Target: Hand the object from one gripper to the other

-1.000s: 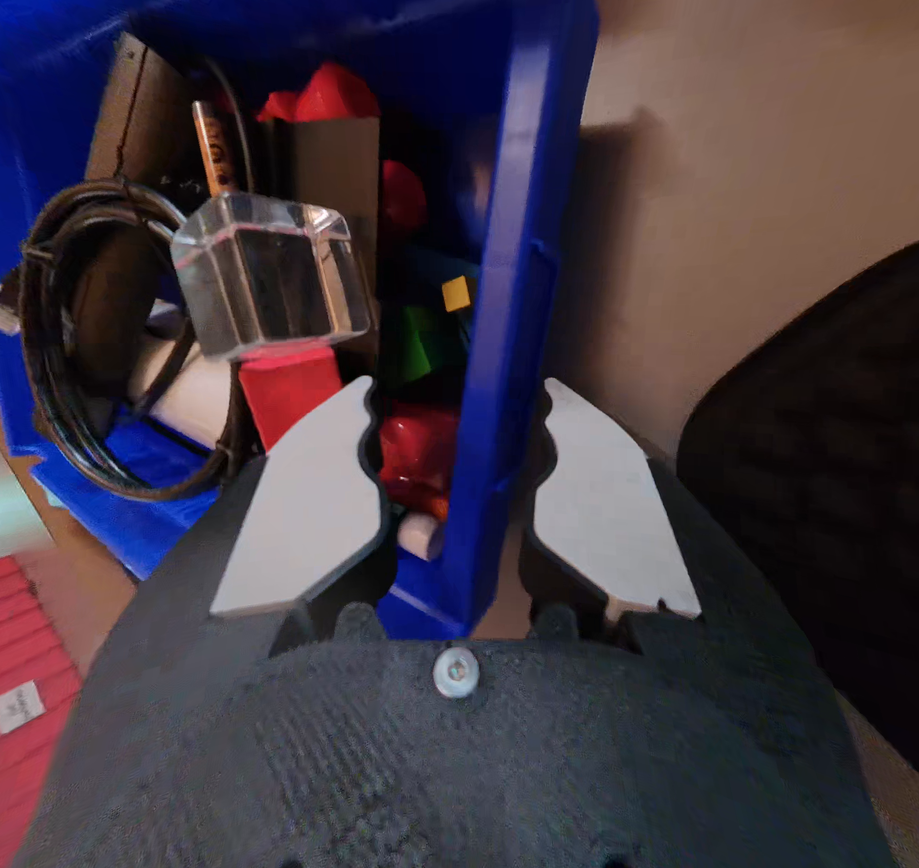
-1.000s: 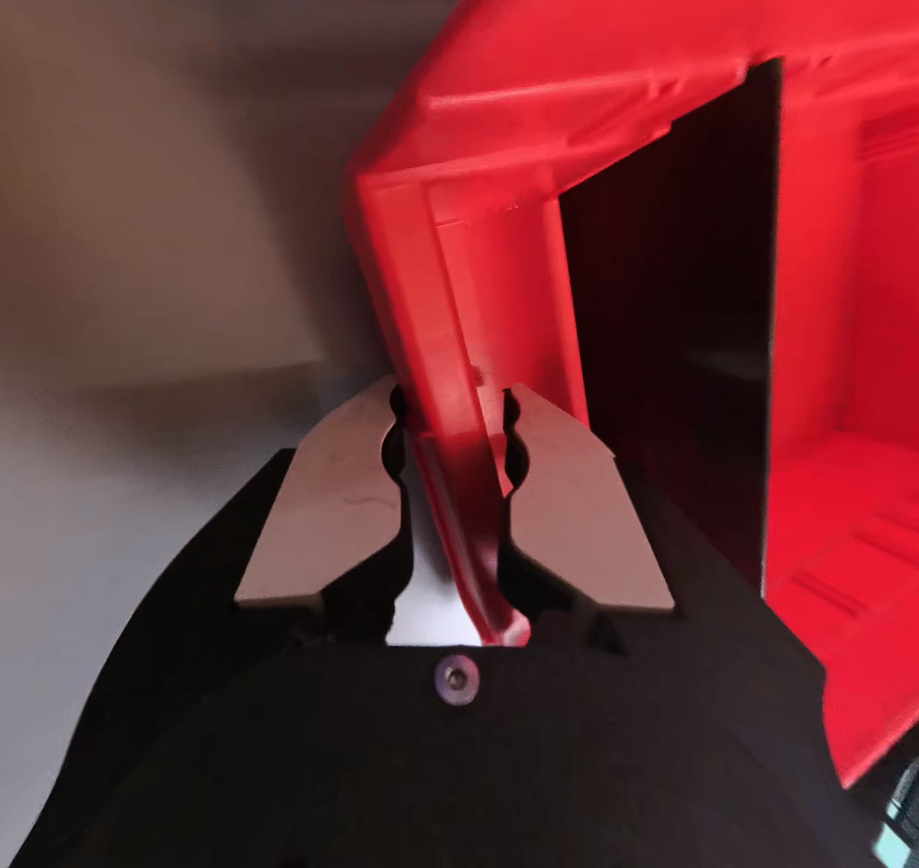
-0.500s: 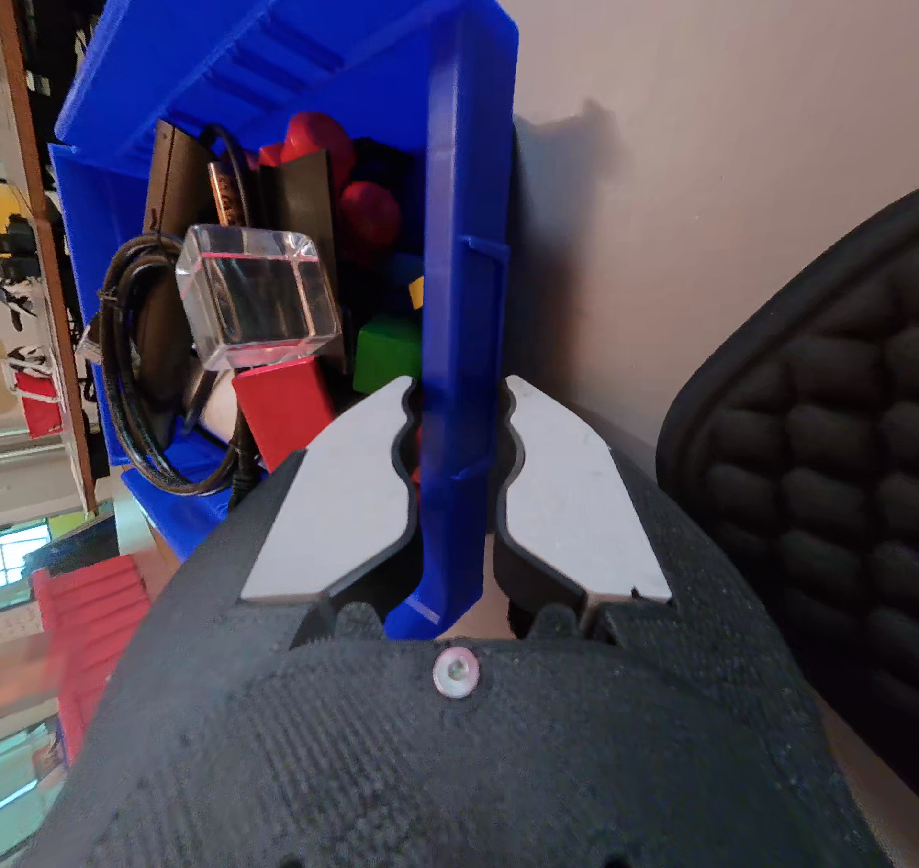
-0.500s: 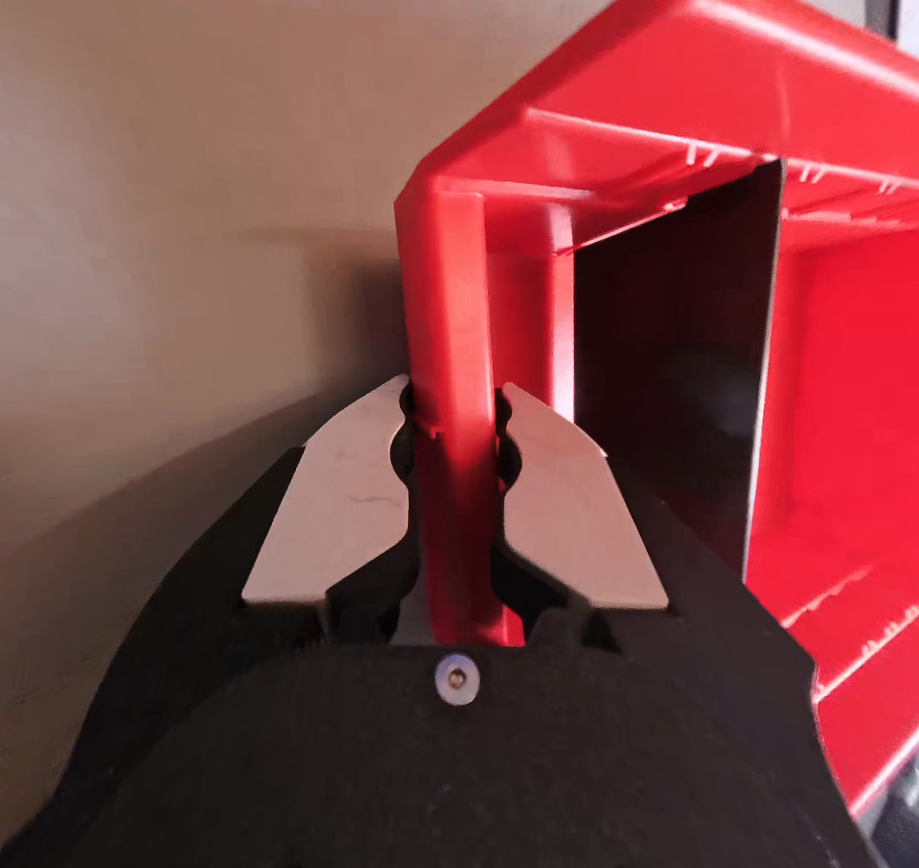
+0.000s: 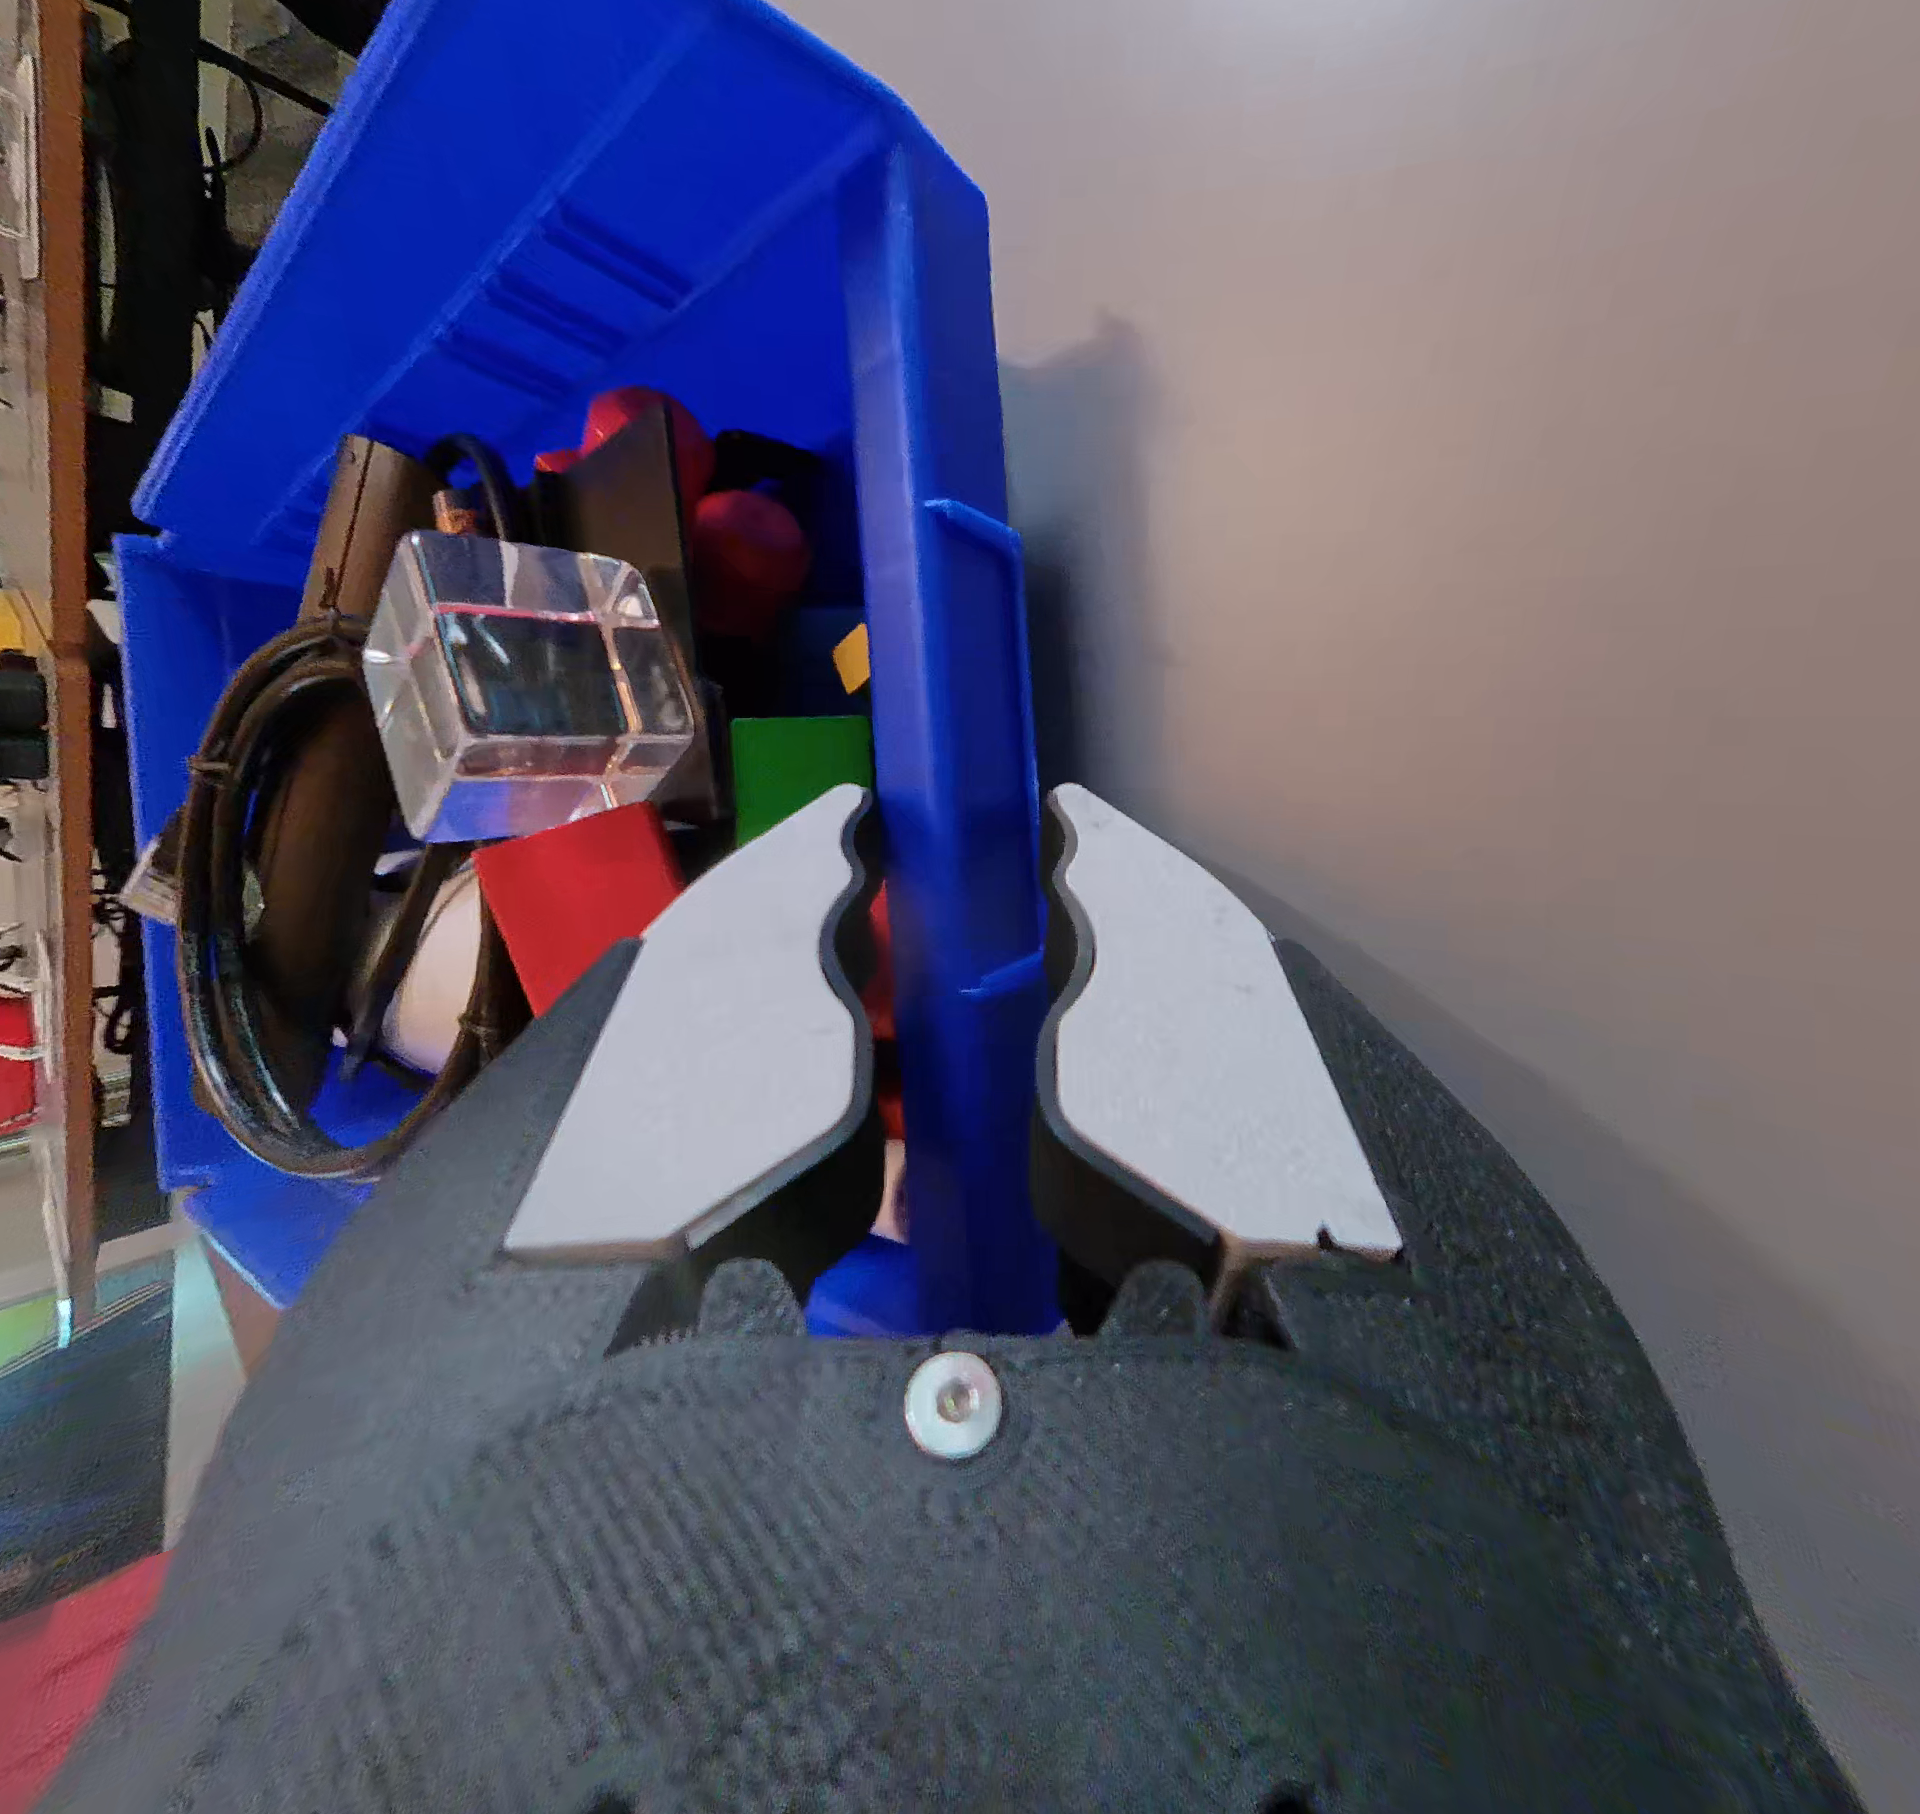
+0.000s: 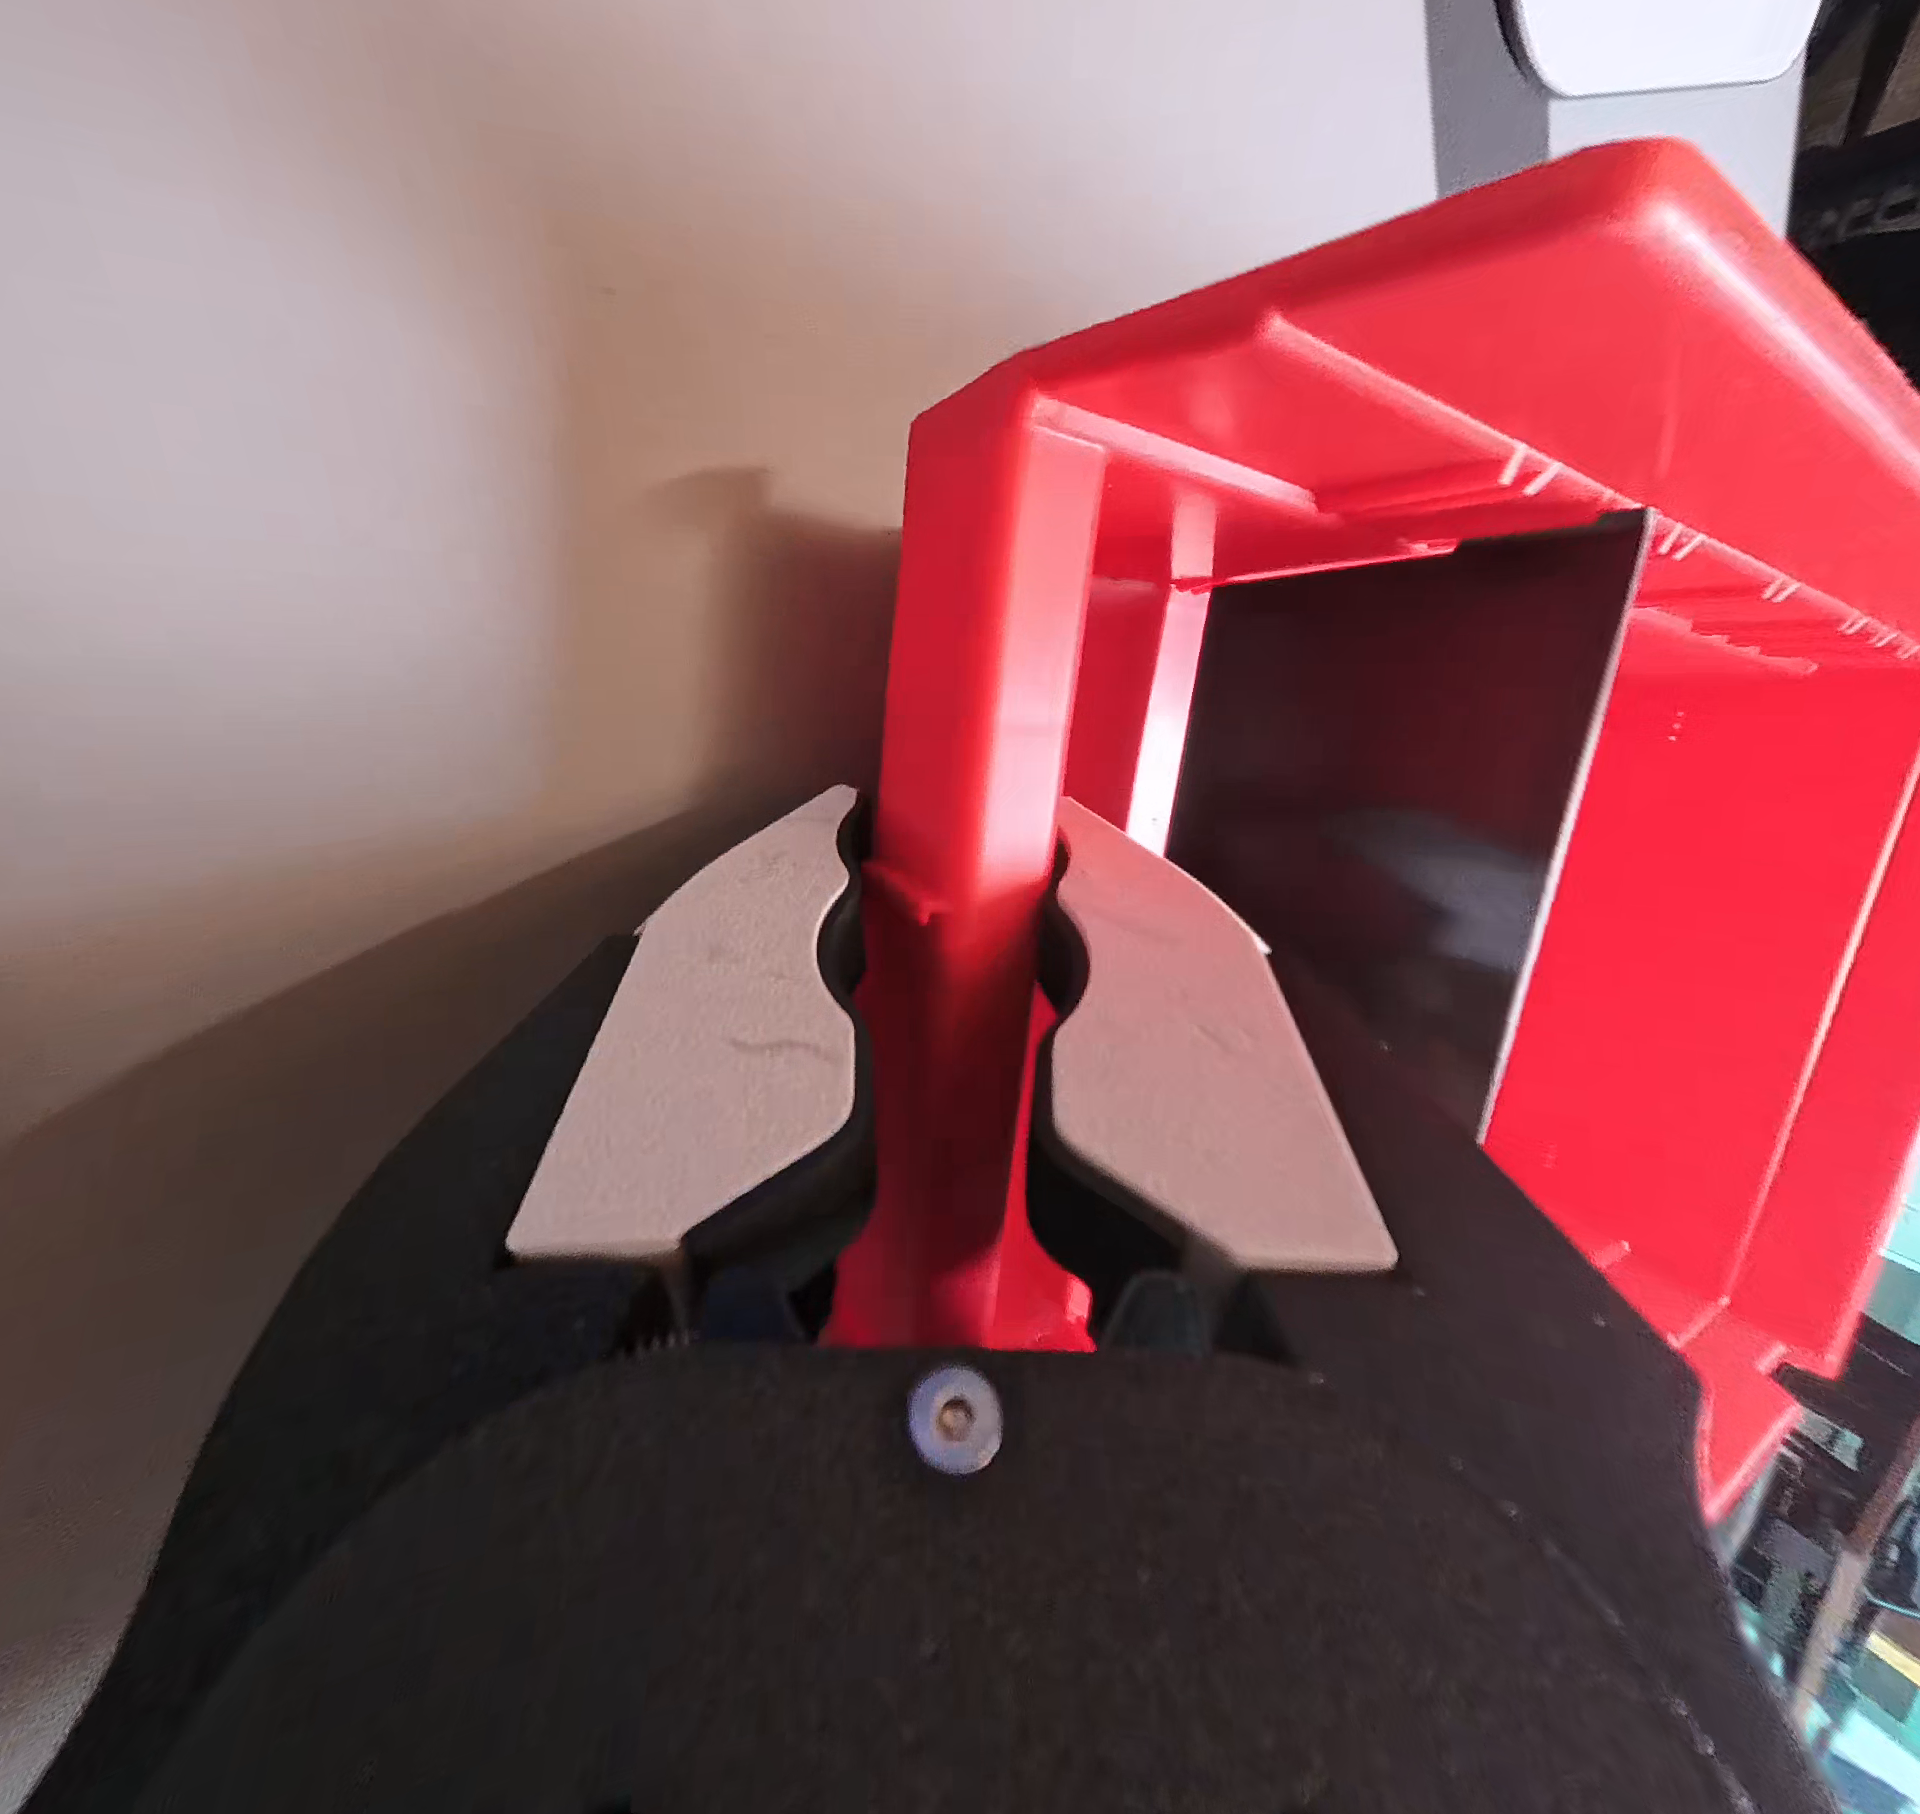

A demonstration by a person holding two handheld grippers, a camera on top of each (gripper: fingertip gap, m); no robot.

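The left hand-held gripper (image 5: pixel 956 943) is clamped on the side wall of a blue bin (image 5: pixel 935 621), its two grey fingers (image 5: pixel 727 1026) pressing that wall from either side. The bin is tipped, with its open mouth facing the camera. Inside it a clear block (image 5: pixel 520 684) lies on top, with a red block (image 5: pixel 582 891) just below it, a green block (image 5: pixel 800 777) near the gripped wall, and a coiled black cable (image 5: pixel 249 933) on the far side.

The right hand-held gripper (image 6: pixel 951 943) is clamped in the same way on the corner post of a red bin (image 6: pixel 1455 621), which is also tilted. No loose thing shows in it; a dark panel (image 6: pixel 1382 829) stands inside.

Which thing is meant to be handed over I cannot tell. Each gripper holds its own bin, and neither shows in the other's view, so the two seem well apart and the transfer looks not yet begun.

To do this step well, I would keep both grips firm and deep on the walls, since a thin wall can pivot between flat fingers. The blue bin should be levelled before any travel, because the clear block sits loosely and could slide out. One gripper must let go of its bin on a surface before it can receive anything.
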